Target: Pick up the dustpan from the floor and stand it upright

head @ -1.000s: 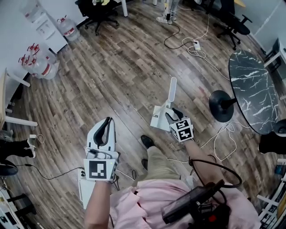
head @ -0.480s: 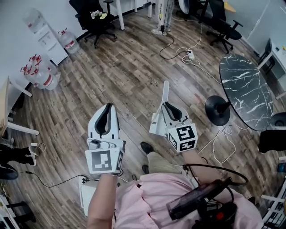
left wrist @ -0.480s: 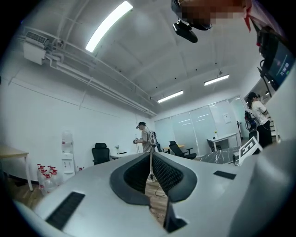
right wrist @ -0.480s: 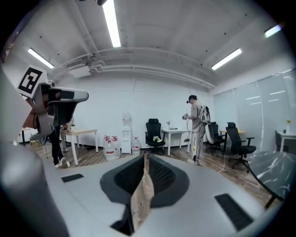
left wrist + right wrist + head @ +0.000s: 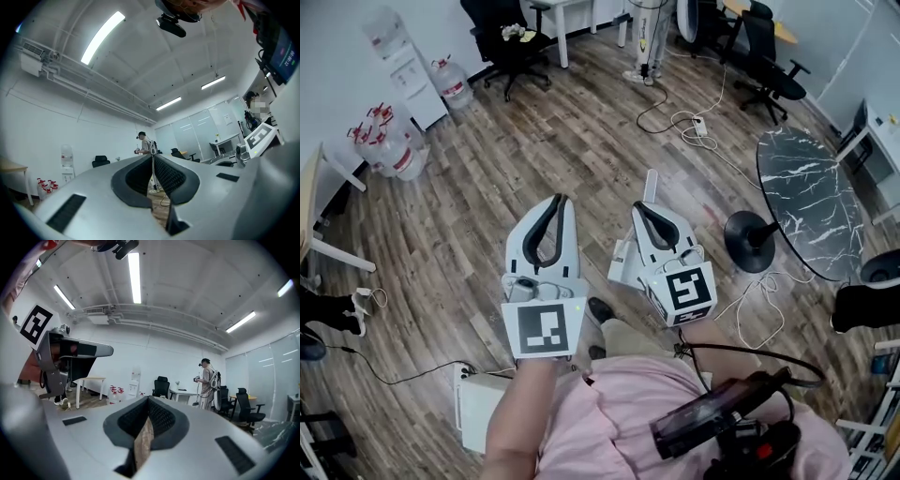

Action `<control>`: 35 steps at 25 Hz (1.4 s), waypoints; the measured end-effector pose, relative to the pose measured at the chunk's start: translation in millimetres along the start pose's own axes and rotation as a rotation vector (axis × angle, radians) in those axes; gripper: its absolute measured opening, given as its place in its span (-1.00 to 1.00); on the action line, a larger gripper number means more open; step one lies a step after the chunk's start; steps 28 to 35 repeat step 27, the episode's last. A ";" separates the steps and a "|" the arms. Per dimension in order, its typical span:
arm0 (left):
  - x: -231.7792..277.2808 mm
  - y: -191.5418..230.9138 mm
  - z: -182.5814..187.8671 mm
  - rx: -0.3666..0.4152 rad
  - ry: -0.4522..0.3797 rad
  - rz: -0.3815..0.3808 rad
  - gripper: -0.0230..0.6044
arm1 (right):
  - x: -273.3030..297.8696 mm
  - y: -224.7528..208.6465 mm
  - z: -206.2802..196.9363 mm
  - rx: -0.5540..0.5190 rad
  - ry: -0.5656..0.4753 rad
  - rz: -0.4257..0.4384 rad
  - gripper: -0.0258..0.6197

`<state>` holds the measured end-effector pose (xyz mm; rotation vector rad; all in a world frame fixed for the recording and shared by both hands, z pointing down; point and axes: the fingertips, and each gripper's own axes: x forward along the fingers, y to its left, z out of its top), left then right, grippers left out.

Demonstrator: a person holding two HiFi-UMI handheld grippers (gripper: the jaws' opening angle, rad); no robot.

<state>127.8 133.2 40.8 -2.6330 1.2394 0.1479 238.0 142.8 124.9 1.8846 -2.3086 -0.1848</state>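
Two grippers are held side by side over the wood floor (image 5: 534, 141) in the head view, both pointing away from the person. The left gripper (image 5: 558, 200) has its tips together. The right gripper (image 5: 638, 205) likewise shows its tips meeting. The dustpan (image 5: 622, 262) is white and sits on the floor under and just left of the right gripper. Its pan shows beside that gripper's body. Its handle (image 5: 651, 185) shows just beyond the right fingertips. No finger is closed on the handle or the pan, though contact between the gripper's underside and the dustpan cannot be judged from this angle. Whether the dustpan stands fully upright cannot be told from this steep view either. The left gripper is well clear of it. A shoe (image 5: 601, 309) shows below the grippers, and a marble table (image 5: 811, 202) stands to the right.

Left gripper view: the fingers (image 5: 165, 174) are closed, tips touching, with nothing held between them. The camera looks level across the room, towards a distant person (image 5: 143, 143). The dustpan is not in this view.

Right gripper view: the fingers (image 5: 161, 420) are closed at the tips and grip nothing. Only a strip of floor shows through the gap below the tips. The dustpan is not in this view.
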 end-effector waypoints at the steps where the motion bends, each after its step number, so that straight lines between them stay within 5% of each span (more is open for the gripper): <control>1: -1.8 -0.7 -0.2 -0.006 0.001 0.000 -0.85 | -0.1 2.0 1.7 -0.008 -0.002 0.000 -0.92; 35: -6.2 -12.8 13.0 0.027 -0.017 0.014 -0.85 | -7.7 0.0 24.8 -0.027 -0.063 0.018 -0.92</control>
